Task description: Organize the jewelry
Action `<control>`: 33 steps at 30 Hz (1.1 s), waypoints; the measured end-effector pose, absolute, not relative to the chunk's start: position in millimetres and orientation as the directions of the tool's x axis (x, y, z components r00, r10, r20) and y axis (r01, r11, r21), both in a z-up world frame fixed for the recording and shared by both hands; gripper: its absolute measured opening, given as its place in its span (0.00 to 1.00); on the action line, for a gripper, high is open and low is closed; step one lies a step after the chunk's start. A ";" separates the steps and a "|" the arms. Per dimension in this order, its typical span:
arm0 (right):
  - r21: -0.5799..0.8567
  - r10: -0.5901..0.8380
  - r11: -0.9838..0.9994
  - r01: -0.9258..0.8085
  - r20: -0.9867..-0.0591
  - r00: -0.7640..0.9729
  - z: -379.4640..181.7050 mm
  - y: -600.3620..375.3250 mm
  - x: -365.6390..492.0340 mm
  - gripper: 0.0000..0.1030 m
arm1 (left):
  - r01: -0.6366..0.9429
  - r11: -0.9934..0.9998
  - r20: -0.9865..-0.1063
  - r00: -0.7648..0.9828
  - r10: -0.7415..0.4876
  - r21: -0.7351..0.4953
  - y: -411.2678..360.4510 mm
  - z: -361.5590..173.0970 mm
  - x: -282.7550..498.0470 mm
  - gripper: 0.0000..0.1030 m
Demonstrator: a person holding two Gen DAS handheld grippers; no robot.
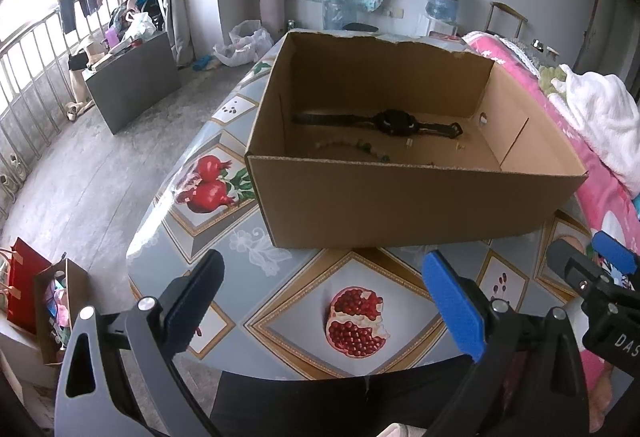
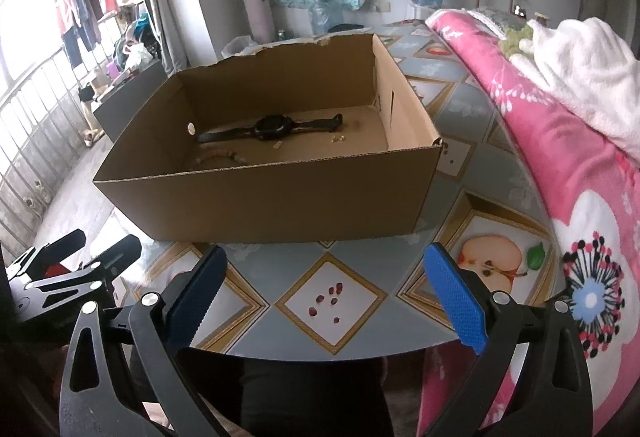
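We hold left gripper (image 1: pixel 320 301) and right gripper (image 2: pixel 324 297) spread, empty, back over the counter (image 2: pixel 332 301), likely staging. Wristwatch (image 1: pixel 394 123), bead bracelet (image 1: pixel 352 149) and small gold bits (image 2: pixel 338 137) lie inside the cardboard box (image 1: pixel 400 205).

A black wristwatch (image 1: pixel 394 123) lies flat, strap outstretched, inside the open cardboard box (image 1: pixel 400 205); a beaded bracelet (image 1: pixel 356 149) lies just beside it.
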State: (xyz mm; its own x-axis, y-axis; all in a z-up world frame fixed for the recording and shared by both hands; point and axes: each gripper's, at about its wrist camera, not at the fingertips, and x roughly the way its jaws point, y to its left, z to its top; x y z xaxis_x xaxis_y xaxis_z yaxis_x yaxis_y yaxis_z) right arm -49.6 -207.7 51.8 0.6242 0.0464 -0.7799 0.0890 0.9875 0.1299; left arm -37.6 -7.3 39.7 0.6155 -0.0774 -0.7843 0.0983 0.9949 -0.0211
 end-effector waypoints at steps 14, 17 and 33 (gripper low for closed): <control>0.126 0.051 0.989 0.077 -0.783 0.619 53.2 -204.0 -47.6 0.92 | 0.098 0.995 -0.786 0.614 -0.076 -0.020 -7.5 39.9 -37.7 0.95; 0.125 0.051 0.989 0.077 -0.784 0.618 52.7 -203.9 -47.2 0.92 | 0.098 0.995 -0.788 0.611 -0.076 -0.020 -7.6 38.4 -38.0 0.95; 0.116 0.047 0.991 0.071 -0.783 0.620 50.4 -203.9 -46.9 0.92 | 0.096 0.995 -0.790 0.609 -0.075 -0.020 -8.0 38.4 -37.9 0.95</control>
State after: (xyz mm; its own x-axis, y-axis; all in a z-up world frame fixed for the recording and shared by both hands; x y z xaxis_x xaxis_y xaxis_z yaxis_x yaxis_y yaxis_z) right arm -46.9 -203.9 50.4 0.6200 0.0472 -0.7832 0.0711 0.9907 0.1160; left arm -37.9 -8.0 38.4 0.6086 -0.0747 -0.7900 0.0964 0.9951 -0.0197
